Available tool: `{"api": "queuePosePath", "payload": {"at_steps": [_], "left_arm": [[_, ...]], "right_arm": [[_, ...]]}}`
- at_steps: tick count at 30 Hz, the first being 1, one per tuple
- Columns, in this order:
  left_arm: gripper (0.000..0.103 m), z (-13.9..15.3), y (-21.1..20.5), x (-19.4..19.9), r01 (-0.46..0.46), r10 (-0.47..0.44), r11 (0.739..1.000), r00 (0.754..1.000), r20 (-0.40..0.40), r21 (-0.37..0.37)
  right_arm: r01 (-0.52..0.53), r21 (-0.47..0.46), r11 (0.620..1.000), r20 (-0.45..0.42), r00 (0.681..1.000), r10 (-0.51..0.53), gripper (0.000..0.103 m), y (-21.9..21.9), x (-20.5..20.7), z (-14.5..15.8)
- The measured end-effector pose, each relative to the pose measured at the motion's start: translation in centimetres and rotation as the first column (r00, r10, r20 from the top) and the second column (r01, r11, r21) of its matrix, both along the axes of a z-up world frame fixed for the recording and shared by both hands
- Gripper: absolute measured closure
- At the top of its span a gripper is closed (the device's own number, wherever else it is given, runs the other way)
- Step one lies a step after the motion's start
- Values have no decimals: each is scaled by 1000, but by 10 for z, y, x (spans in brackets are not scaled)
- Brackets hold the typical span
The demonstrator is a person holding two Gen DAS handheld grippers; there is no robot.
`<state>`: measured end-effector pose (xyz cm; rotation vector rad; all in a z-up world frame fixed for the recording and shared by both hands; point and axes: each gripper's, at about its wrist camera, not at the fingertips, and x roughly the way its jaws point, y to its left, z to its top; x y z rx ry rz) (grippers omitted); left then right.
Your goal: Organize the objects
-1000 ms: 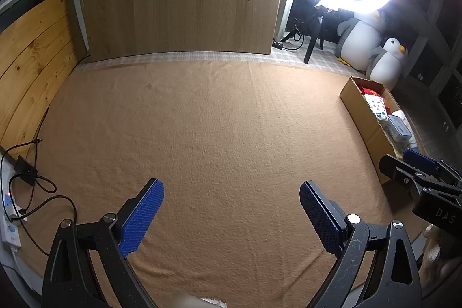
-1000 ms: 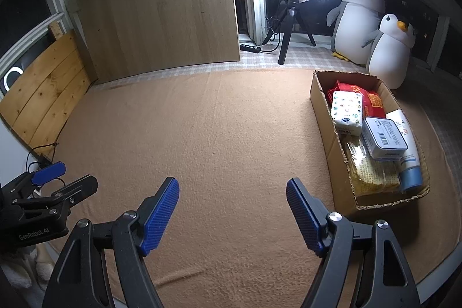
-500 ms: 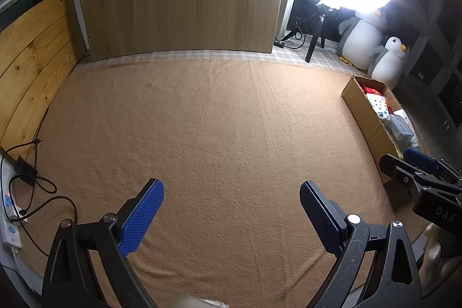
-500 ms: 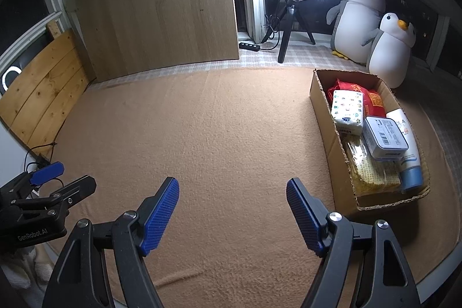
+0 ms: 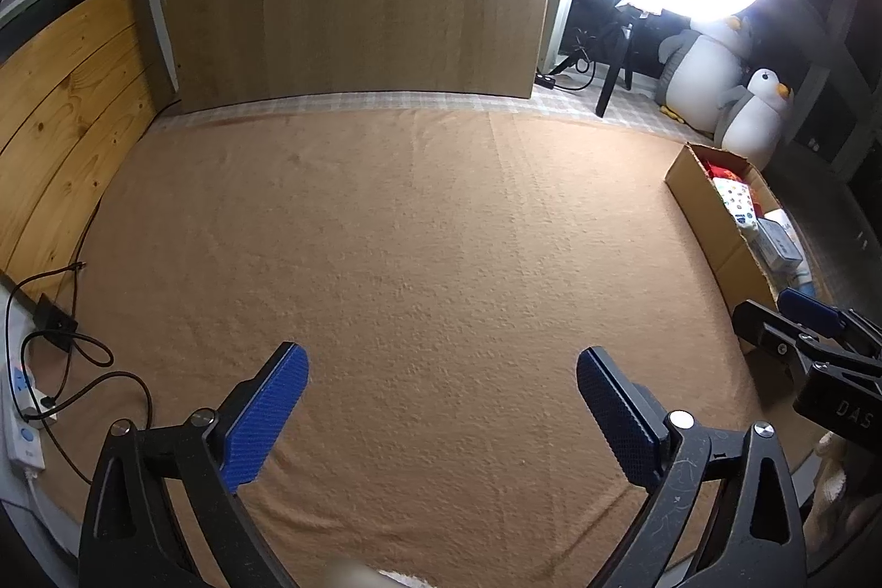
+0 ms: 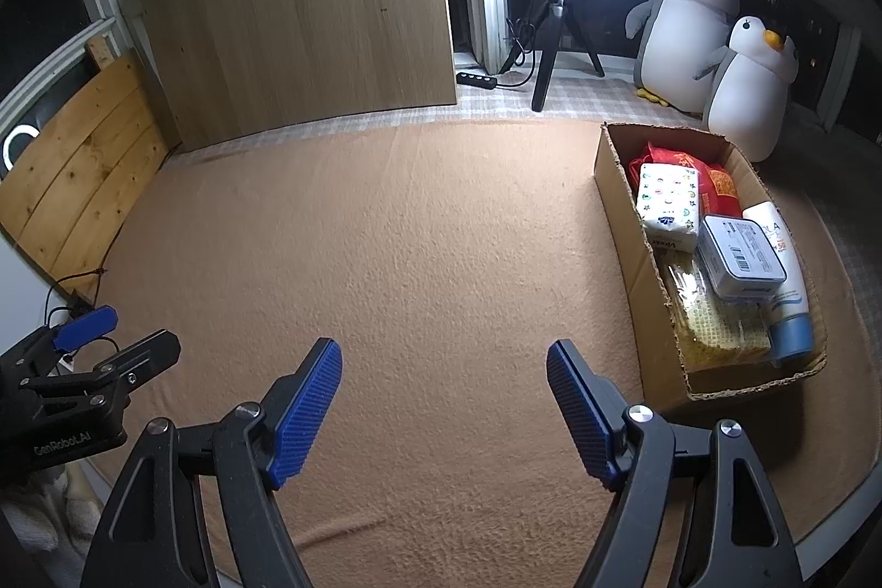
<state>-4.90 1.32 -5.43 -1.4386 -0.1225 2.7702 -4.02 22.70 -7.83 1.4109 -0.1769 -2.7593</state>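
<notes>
- One cardboard box [image 6: 617, 197] at blanket's [image 6: 413, 257] right edge: one tissue pack [image 6: 668, 205], red bag [image 6: 719, 183], tin [image 6: 741, 257], tube [image 6: 783, 290], yellow packet [image 6: 711, 329].
- Left claw [image 5: 441, 400] and right claw [image 6: 444, 392]: both wide, empty.
- Two plush penguins [image 6: 683, 31] behind the box.

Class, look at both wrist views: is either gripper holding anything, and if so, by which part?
Nothing is held. The left gripper and the right gripper both stand open over the bare brown blanket; every item lies in the cardboard box.

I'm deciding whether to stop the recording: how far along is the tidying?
Looks essentially done: the cardboard box holds the tissue pack, tin and sunscreen tube. Left gripper and right gripper are open and empty. Nothing loose shows on the blanket.
</notes>
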Motion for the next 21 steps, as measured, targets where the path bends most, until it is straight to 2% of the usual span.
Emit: {"api": "queuePosePath", "payload": {"at_steps": [21], "left_arm": [[3,-29,1,-15,4,-5,1000,998,67,5]], "right_arm": [[4,4,1000,57,998,-4,29,4,-12,-23]]}}
